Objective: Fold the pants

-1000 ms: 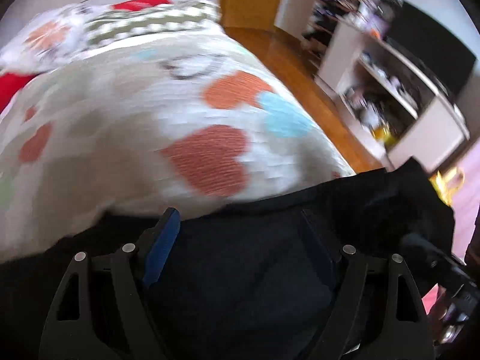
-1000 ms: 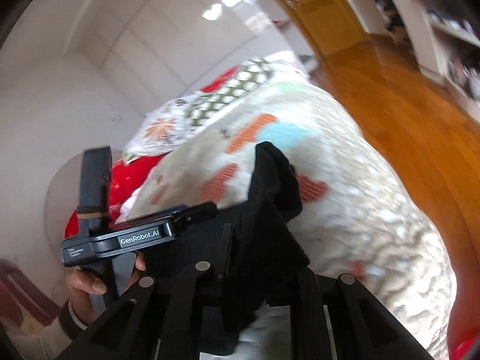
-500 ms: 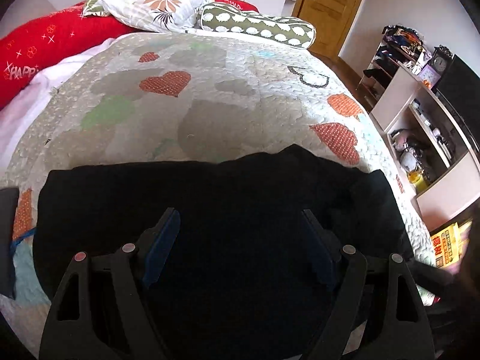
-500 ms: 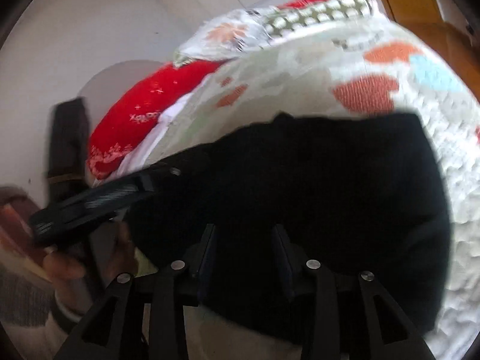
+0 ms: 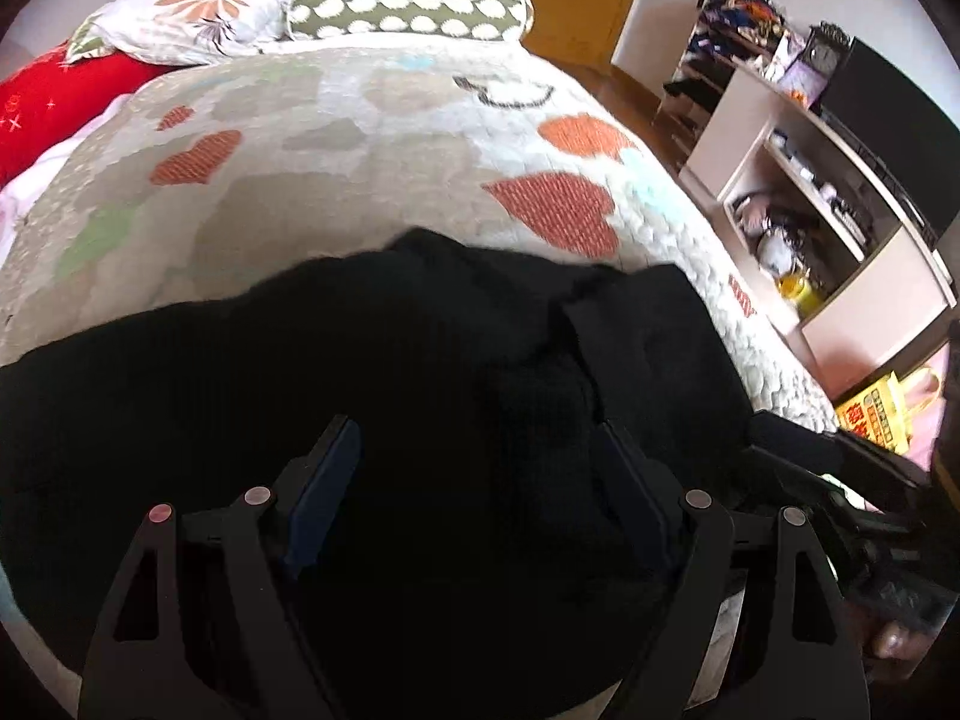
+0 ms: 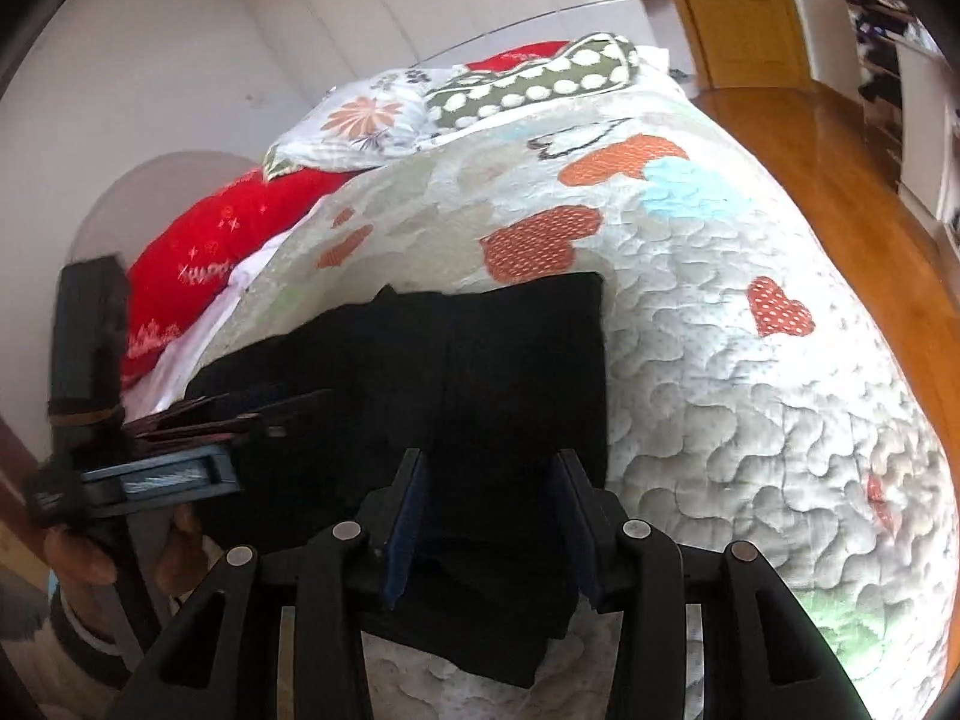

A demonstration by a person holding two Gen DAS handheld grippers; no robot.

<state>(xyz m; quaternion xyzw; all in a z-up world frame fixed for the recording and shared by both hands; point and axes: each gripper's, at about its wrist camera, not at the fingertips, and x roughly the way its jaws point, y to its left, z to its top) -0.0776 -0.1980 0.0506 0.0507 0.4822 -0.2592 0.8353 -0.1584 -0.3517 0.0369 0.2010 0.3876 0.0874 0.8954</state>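
Observation:
The black pants (image 5: 390, 372) lie folded in a flat stack on the heart-patterned quilt (image 5: 336, 138) near the bed's foot; they also show in the right wrist view (image 6: 480, 360). My left gripper (image 5: 474, 480) is open, its jaws wide apart just above the pants. My right gripper (image 6: 492, 498) is open over the near edge of the stack, with nothing between its jaws. The left gripper's body shows at the left of the right wrist view (image 6: 150, 468), and the right gripper's body at the lower right of the left wrist view (image 5: 840, 498).
Pillows (image 5: 408, 12) and a red cushion (image 5: 42, 102) lie at the head of the bed. A white shelf unit (image 5: 810, 192) with clutter stands to the right across a wooden floor (image 6: 840, 180). A yellow bag (image 5: 882, 414) sits by the bed's corner.
The pants went from held up and bunched in the right gripper to lying flat and folded on the quilt. The right gripper has opened wider and let go; both grippers hover over the stack.

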